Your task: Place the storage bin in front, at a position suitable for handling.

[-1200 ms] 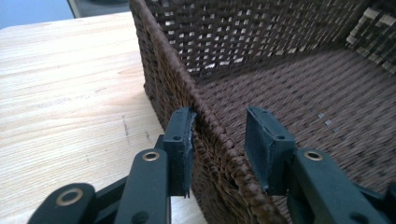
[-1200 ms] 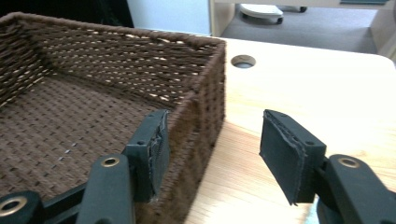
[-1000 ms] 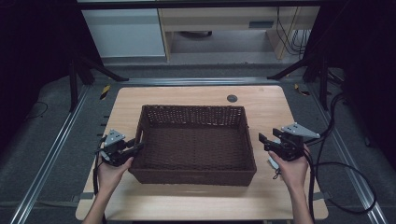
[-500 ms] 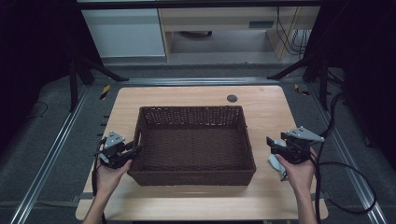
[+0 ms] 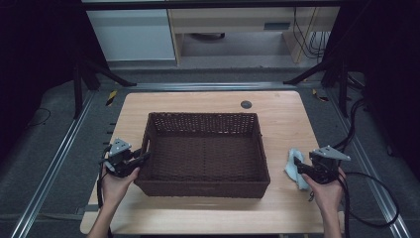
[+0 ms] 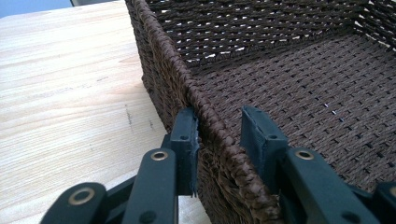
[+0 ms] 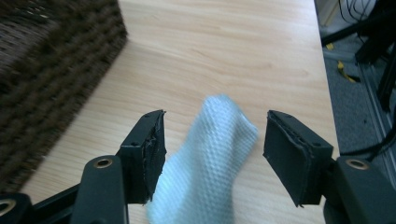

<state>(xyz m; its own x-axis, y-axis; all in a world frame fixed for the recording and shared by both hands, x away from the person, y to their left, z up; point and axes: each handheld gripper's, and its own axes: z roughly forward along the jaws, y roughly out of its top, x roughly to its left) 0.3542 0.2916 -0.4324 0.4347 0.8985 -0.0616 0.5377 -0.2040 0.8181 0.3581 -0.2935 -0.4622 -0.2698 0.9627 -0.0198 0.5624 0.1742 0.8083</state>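
Note:
A dark brown woven basket [image 5: 203, 116] stands in the middle of the wooden table [image 5: 287, 114]. My left gripper [image 5: 143, 157] straddles the basket's left wall near the front corner. In the left gripper view [image 6: 217, 130] one jaw rests against the outside of the rim [image 6: 163, 46], the other stands a little off its inside, so it is open. A light blue cloth [image 5: 295, 171] lies on the table to the right of the basket. My right gripper [image 5: 298, 166] is low over it, open. In the right gripper view [image 7: 212, 135] the cloth [image 7: 205, 158] lies between the jaws, untouched.
A round black grommet [image 5: 246, 104] sits in the tabletop behind the basket. Metal rails [image 5: 59, 163] run along both sides of the table, and black cables [image 5: 376, 198] trail at the right. The basket's side [image 7: 46, 56] is close to the left of the right gripper.
My right gripper has moved down and toward the near right, over the blue cloth. The left gripper and the basket have stayed put.

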